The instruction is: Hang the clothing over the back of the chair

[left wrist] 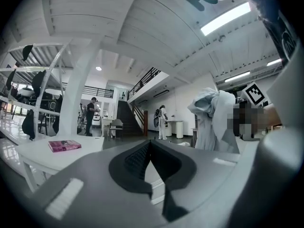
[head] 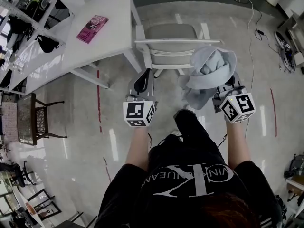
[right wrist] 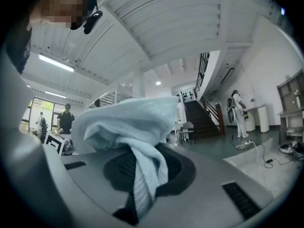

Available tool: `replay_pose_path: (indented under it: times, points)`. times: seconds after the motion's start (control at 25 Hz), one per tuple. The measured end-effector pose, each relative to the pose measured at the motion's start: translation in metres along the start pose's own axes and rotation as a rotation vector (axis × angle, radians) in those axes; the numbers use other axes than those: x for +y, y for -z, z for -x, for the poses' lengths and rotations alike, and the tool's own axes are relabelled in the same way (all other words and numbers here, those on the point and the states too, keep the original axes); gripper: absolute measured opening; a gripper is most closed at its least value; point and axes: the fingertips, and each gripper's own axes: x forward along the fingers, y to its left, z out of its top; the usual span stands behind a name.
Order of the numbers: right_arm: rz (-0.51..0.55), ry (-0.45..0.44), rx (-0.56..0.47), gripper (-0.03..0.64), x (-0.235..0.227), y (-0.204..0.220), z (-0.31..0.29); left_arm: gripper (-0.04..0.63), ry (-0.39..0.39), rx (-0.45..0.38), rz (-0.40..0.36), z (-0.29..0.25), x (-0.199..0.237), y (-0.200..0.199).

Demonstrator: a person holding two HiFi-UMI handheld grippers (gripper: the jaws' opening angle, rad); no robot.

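Underfoot we see a polished grey concrete floor (head: 71,127), and both grippers are held level above it. In the right gripper view, the right gripper (right wrist: 135,163) is clenched on a pale blue cloth garment (head: 209,70). A fold of the fabric is pinched between the dark ribbed pads, and the rest bunches up over the jaw tips. In the left gripper view, the left gripper (left wrist: 149,144) has its jaws pressed together at the tips with nothing between them. Seen from the head view, the left gripper is at about 11 o'clock from our body and the right one at about 1 o'clock, well apart from each other. The garment rises as a rumpled heap beyond the right gripper's tips, with one tail drooping toward 7 o'clock. At 12 o'clock, just beyond both grippers, stands a white-framed chair with a grey seat (head: 173,32), its back toward us. The top of the garment shows just beside the right end of the chair's top rail (head: 161,42), but we cannot tell whether they touch. None of the cloth is draped over the rail. At 10 to 11 o'clock a white rectangular table (head: 114,18) carries a pink book (head: 92,28). A red tape line (head: 99,99) runs along the floor near the table's leg. A dark wooden chair (head: 38,120) stands at 9 o'clock, and a white cable (head: 251,32) trails over the floor at 2 o'clock.
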Motion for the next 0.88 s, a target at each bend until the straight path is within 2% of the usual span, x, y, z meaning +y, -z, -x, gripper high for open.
replay_pose_path:
  times: [0.36,0.88]
  points:
    - [-0.024,-0.029,-0.014,0.054,-0.025,-0.001,-0.057,0.011,-0.035,-0.004,0.009,-0.046,0.034,0.000]
    - [-0.044,-0.050,0.042,0.054,-0.067,0.016,-0.142,0.011,-0.061,0.026,0.028,-0.116,0.065,0.010]
